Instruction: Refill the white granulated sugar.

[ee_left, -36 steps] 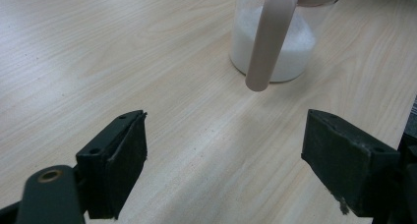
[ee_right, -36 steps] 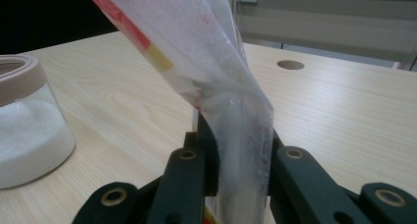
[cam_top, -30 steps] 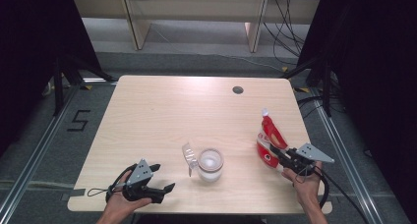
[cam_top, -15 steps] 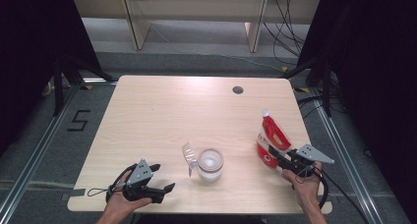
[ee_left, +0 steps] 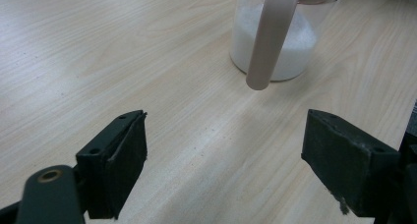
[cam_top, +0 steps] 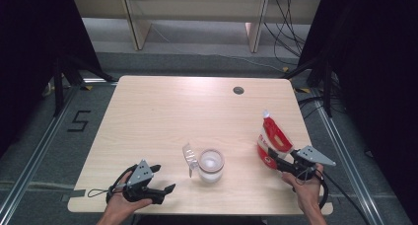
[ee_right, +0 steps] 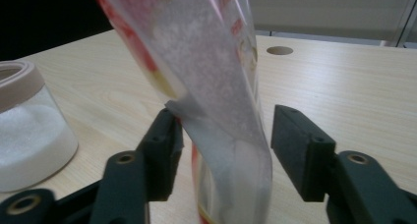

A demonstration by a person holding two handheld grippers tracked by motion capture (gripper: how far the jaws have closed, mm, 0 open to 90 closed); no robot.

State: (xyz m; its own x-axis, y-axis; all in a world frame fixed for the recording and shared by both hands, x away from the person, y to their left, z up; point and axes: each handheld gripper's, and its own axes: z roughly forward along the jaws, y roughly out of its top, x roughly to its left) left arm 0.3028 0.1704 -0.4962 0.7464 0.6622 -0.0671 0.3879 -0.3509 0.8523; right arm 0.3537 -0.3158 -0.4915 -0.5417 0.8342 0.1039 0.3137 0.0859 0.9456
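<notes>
A: Why do the right tongs (ee_right: 223, 150) stand apart around the red-and-clear plastic pouch (ee_right: 206, 86)?

B: Their jaws have just been opening. The pouch sits between them, brushing one pad while the other stands clear, so I judge it is being let go to stand on its own base on the pale wooden table (cam_top: 162, 111).

A: And the left tongs (ee_left: 223, 155)?

B: Spread wide, nothing between them, resting low near the table's front edge. Just ahead of them stands the clear glass jar of white grains (ee_left: 280, 47), its beige hinged lid (ee_left: 268, 37) hanging open. That keeps the jar's mouth free; it sits between the two tongs, near the pouch.
</notes>
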